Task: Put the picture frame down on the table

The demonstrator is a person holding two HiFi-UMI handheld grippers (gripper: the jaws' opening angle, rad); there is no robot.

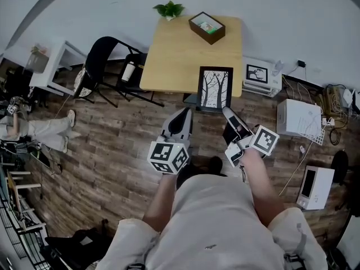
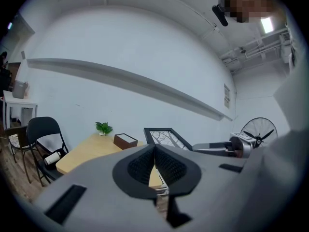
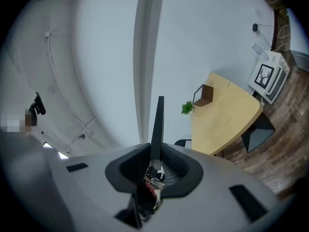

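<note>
The picture frame (image 1: 215, 89) is black with a bare-tree print, and it hangs upright in the air over the near edge of the wooden table (image 1: 174, 55). My right gripper (image 1: 227, 113) is shut on its lower right edge. In the right gripper view the frame (image 3: 157, 124) shows edge-on between the jaws. My left gripper (image 1: 185, 113) hovers just left of the frame, shut and empty. From the left gripper view, the frame (image 2: 166, 136) and the right gripper (image 2: 227, 147) appear beyond the closed jaws.
A brown box (image 1: 207, 27) and a small green plant (image 1: 169, 9) stand at the table's far end. A black folding chair (image 1: 104, 66) is to its left. On the right, a small framed picture (image 1: 257, 73) and white boxes (image 1: 298, 118) sit on the wood floor.
</note>
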